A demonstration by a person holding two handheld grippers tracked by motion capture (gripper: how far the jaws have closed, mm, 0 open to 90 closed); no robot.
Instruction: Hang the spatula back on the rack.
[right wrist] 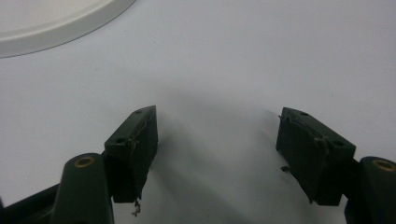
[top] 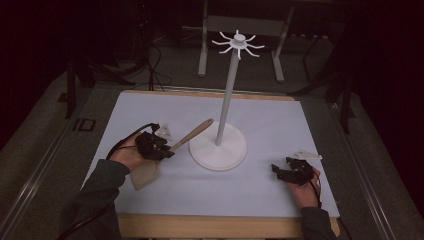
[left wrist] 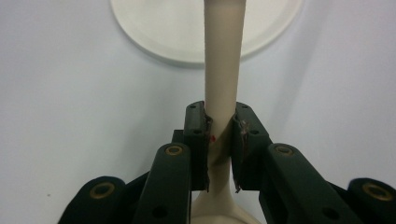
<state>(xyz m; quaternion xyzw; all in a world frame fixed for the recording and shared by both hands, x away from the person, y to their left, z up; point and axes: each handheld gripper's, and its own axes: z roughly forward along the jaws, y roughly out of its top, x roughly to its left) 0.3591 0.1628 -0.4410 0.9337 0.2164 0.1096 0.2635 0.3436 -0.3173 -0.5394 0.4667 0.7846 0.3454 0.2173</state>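
The left gripper [top: 167, 148] is squeezed tight on the handle of the spatula [top: 170, 152]; the spatula sits on the white mat [top: 280, 125], its handle pointing at the stand [top: 218, 145]; the right gripper [top: 278, 170] rests well apart, its fingers wide apart with nothing between them.

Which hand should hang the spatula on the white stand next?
Probably the left. The left gripper is already shut on the spatula beside the stand. The right gripper rests open on the table, holding nothing.
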